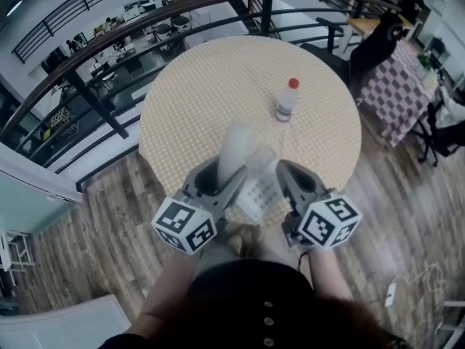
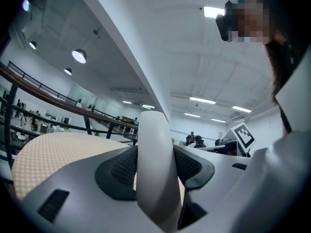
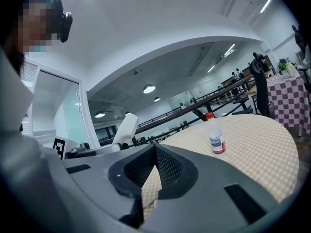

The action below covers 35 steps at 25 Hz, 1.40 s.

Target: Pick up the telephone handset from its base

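Closest in, the left gripper has its jaws clamped on the white handset. Both ribbed pads press its sides, and much of its length sticks out past them. Just beside it, the right gripper has its jaws pinched together on nothing. Between the 2 grippers, by the nearest edge of the tabletop, sits the telephone base, a blurred white shape. The handset looks clear of it, so I judge the lift as good as made.

Here is what worries me. That handset is smooth and rounded, so a quick swing could let it pivot or slide through the pads. I see no cord in any view. If there is 1, pulling away could drag the base over that near edge. The right gripper is close enough to bump the base too. Farther out, 1 red-capped bottle stands well apart, so it is no threat.

The left gripper view proves the pad contact, which the head view only hints at, but it shows no base. Only the head view places the base against the edge. The right gripper view catches the handset's free end from the side and the bottle upright beyond, while its own jaws hide the base.
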### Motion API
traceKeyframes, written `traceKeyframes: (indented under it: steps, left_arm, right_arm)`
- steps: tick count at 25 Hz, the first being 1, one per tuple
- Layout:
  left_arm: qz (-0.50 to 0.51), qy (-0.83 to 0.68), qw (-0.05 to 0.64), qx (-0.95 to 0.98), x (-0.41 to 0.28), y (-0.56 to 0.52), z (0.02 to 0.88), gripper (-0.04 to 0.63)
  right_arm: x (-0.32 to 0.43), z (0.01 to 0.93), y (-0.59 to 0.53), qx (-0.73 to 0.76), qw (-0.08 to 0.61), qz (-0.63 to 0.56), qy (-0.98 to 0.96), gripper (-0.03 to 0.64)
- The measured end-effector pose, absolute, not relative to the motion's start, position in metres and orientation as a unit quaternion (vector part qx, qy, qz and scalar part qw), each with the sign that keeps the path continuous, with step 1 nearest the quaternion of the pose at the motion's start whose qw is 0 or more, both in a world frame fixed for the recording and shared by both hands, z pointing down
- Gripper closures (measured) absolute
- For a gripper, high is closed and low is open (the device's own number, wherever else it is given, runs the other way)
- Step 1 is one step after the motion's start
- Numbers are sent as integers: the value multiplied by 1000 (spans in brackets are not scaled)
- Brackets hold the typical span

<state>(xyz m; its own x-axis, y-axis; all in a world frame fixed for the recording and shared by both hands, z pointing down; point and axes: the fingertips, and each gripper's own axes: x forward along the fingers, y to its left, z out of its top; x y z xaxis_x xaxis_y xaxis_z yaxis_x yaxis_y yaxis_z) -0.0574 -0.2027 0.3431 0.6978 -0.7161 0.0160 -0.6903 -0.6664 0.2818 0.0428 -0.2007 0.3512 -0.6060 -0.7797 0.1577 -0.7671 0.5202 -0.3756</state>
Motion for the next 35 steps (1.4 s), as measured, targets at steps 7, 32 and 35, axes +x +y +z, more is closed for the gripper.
traceKeyframes:
  steps: [7, 32, 35]
  left_arm:
    - [-53, -381, 127, 914, -59, -198, 345, 373]
    - [-28, -374, 134, 917, -52, -190, 356, 371]
    - [-24, -372, 131, 919, -51, -191, 356, 371]
  right_arm:
    - [46, 358, -197, -447, 6, -214, 869, 606]
    - [42, 360, -190, -445, 15, -214, 869, 606]
    - [41, 360, -190, -445, 13, -213, 870, 606]
